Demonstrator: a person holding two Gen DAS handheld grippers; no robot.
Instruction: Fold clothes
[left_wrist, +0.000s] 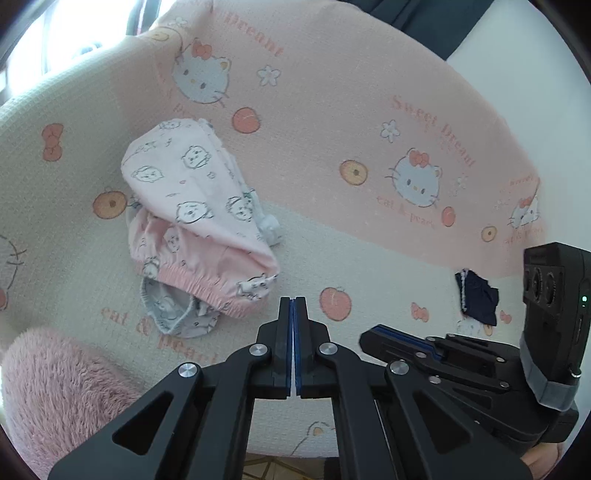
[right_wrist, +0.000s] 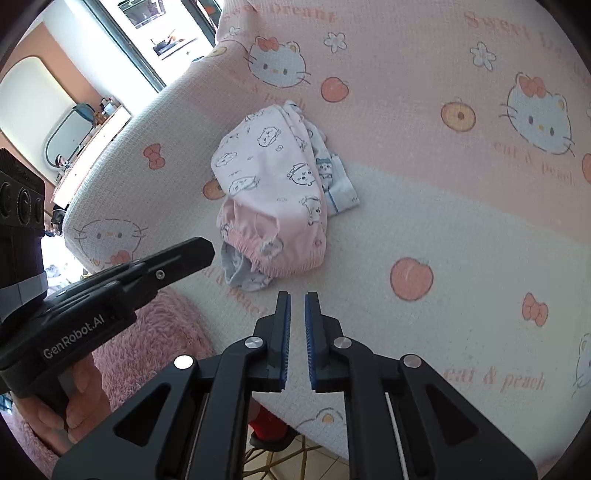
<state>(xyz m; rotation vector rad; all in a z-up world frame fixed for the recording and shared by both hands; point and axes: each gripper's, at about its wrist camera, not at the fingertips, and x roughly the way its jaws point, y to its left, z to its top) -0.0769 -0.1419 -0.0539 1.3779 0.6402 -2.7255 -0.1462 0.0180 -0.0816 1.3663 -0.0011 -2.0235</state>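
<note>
A cat-print sofa cover (left_wrist: 332, 92) is lying under pink shorts (left_wrist: 195, 206); we are hovering the left gripper (left_wrist: 294, 306) closed and empty, the right gripper (right_wrist: 297, 301) slightly open.

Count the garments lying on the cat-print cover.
3: pink printed shorts, a grey printed piece poking out beneath them, and a small navy piece far right. More may be hidden under the pile.
</note>
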